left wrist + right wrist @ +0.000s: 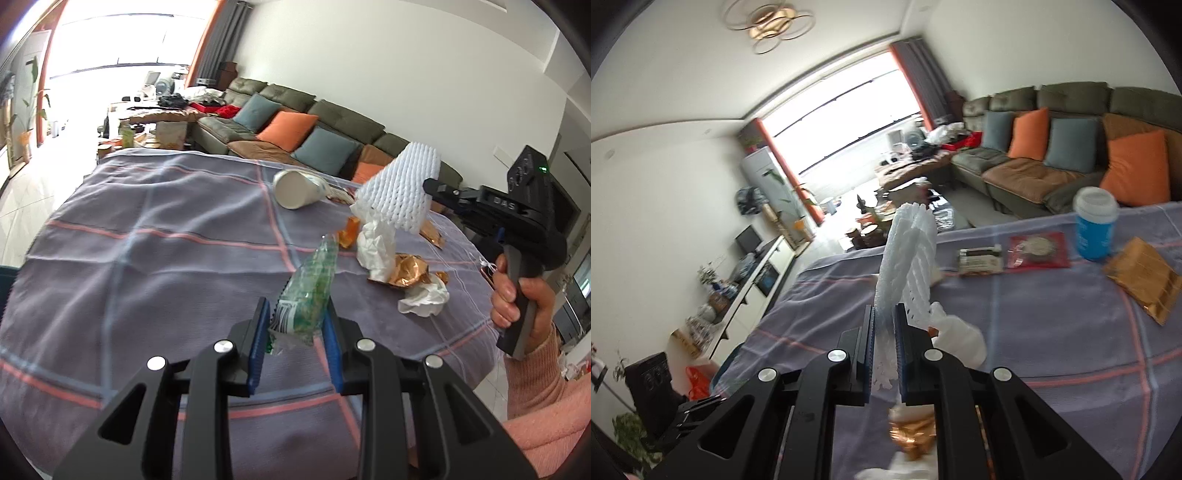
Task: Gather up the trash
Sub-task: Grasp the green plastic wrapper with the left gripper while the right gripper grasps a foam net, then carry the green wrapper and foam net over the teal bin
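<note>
Left wrist view shows the left gripper [295, 325] pinching a crumpled green-and-clear plastic wrapper [310, 295] above the plaid-covered bench [147, 240] — the right gripper [884, 332] clamps a white foam fruit net [905, 258], lifted clear.

Between our left gripper's [295, 325] ribbed blue pads sits a glossy, crinkled plastic wrapper [310, 291]. Beyond it we see soft matt woven cloth [147, 221], crumpled white tissue [376, 251], shiny copper foil [410, 275] and a smooth paper cup [295, 190]. Our right gripper [884, 325], matt black plastic with bright metal pins, pinches a white foam net [908, 254], rough and open-meshed.
</note>
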Motion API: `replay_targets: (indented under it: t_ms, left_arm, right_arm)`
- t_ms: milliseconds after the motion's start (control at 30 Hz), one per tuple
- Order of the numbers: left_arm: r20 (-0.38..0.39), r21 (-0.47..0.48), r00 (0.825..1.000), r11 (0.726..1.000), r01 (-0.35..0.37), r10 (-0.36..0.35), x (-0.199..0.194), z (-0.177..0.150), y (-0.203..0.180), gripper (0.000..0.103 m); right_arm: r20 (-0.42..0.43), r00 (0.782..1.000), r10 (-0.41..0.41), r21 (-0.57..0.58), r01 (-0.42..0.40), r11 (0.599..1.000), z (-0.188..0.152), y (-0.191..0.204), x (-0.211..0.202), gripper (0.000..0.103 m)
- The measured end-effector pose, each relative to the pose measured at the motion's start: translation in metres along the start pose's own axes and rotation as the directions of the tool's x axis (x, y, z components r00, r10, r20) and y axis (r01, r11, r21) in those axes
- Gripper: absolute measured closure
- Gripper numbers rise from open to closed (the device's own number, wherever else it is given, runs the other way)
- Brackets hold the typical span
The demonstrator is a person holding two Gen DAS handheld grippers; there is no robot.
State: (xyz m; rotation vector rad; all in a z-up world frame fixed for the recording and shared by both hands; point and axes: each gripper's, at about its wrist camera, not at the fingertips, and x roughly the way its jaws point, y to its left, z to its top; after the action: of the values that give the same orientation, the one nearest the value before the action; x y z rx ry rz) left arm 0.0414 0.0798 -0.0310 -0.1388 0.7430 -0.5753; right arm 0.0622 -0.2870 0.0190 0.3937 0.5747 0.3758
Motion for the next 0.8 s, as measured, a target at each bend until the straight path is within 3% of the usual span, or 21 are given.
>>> replay_targets:
  t_ms: [367, 800]
  left_arm:
    - [0.060, -0.048, 0.995, 0.996, -0.074, 0.077, -0.034, -0.002, 0.023, 0.074]
    - [0.108, -0.149, 0.967, 0.965, -0.214, 0.231, -0.078, -0.008, 0.073, 0.074]
  right_arm:
    - [-0.113, 0.978, 0.174, -0.093, -0.184, 0.978, -0.016, 0.067, 0.042, 0.092]
    - [-0.240, 0.919, 0.312, -0.155, -0.353, 0.923, -0.033, 0.145, 0.099, 0.092]
